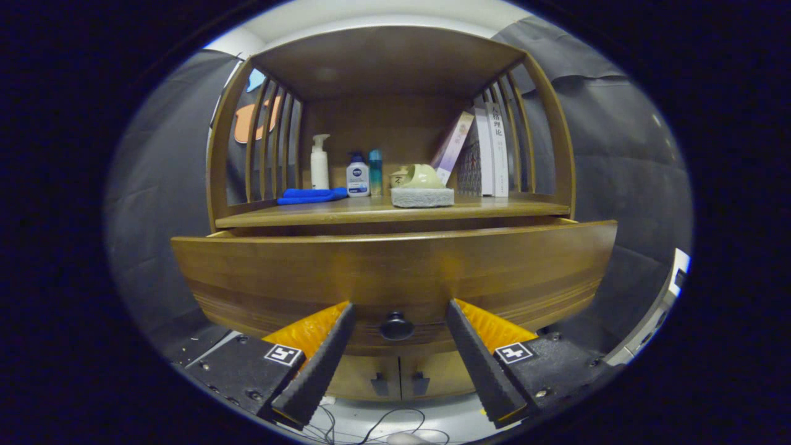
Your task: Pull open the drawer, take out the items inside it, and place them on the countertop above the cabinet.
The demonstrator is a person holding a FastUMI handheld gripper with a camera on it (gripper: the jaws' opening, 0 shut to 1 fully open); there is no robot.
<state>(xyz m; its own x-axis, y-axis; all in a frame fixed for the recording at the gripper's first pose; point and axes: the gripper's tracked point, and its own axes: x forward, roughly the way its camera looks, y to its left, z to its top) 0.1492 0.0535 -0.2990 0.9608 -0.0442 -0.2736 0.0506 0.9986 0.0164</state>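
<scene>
Gripper (397, 327): fingers spread wide, holding nothing; the knob (397, 326) sits between the tips, touching neither.
Drawer (395, 278): front stands proud of the cabinet, apparently part-open; its inside is hidden.
Countertop (494, 209): already carries bottles, a blue cloth, a sponge and books.
Risk, grip: closing off-centre likely lets the small round knob slip out.
Risk, pull: a skewed pull may jam the drawer.
Risk, placing: crowded middle; items could topple the bottles (346, 170).
</scene>
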